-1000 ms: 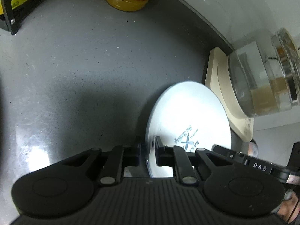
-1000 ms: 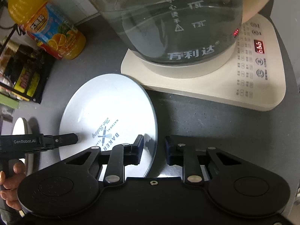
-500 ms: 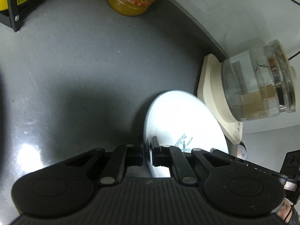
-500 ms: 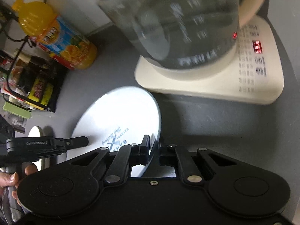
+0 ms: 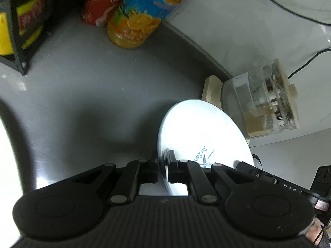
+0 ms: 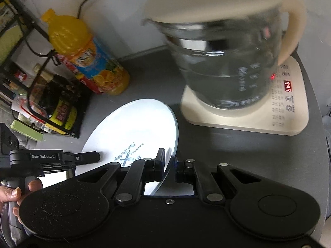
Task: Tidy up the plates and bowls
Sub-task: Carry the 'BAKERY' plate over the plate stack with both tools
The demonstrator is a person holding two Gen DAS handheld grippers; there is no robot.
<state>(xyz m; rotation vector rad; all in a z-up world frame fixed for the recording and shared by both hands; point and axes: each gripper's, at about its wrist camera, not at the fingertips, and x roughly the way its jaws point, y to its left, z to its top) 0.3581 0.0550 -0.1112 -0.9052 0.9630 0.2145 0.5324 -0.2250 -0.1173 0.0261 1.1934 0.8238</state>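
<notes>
A white round plate (image 5: 198, 132) with blue printed lettering is held up off the dark grey counter (image 5: 86, 95), tilted. My left gripper (image 5: 163, 163) is shut on its left rim. My right gripper (image 6: 170, 161) is shut on the opposite rim of the same plate (image 6: 132, 130). In the right wrist view the left gripper's black finger (image 6: 82, 157) and the hand (image 6: 14, 192) holding it show at the lower left.
A glass kettle (image 6: 225, 62) stands on its cream base (image 6: 269, 122) at the back right. An orange juice bottle (image 6: 86, 55) and a red can (image 5: 101, 6) stand by the wall. A black wire rack (image 6: 47, 95) with packets is on the left. Cables run along the white wall.
Both grippers have closed on the plate's rims and lifted it off the counter. The views have pulled back and up, so the kettle and bottle look farther away.
</notes>
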